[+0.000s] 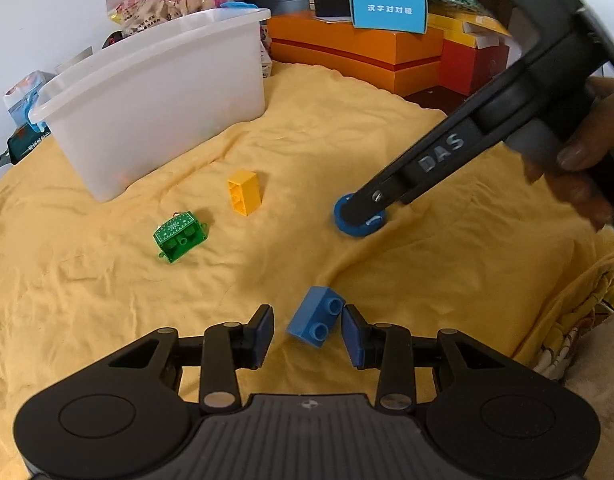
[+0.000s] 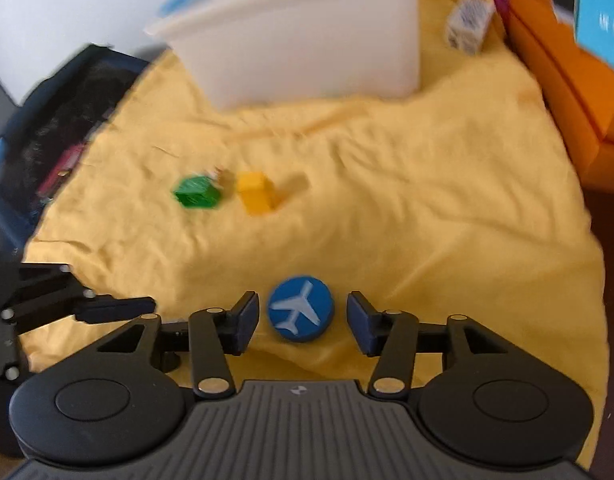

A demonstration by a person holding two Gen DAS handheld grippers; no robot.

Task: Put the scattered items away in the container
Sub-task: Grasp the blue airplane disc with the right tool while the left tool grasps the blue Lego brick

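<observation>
A blue sloped brick (image 1: 315, 316) lies on the yellow cloth (image 1: 387, 140) between the fingers of my left gripper (image 1: 309, 326). Its right pad is at the brick's studs and a gap shows at the left pad, so that gripper is open. A blue disc with a white plane (image 2: 300, 310) lies between the spread pads of my right gripper (image 2: 303, 322), untouched on both sides. In the left wrist view the right gripper (image 1: 359, 212) reaches down over that disc (image 1: 357, 229). A green brick (image 1: 180, 236) and a yellow brick (image 1: 245, 192) lie before the white plastic container (image 1: 159, 92).
Orange boxes (image 1: 367, 56) and a blue card box (image 1: 389, 10) stand at the back right, with bagged toys behind the container. A person's hand (image 1: 587, 160) holds the right gripper. A small white cube (image 2: 469, 26) sits near the container (image 2: 307, 40). Dark clutter (image 2: 59, 140) lies off the cloth's left edge.
</observation>
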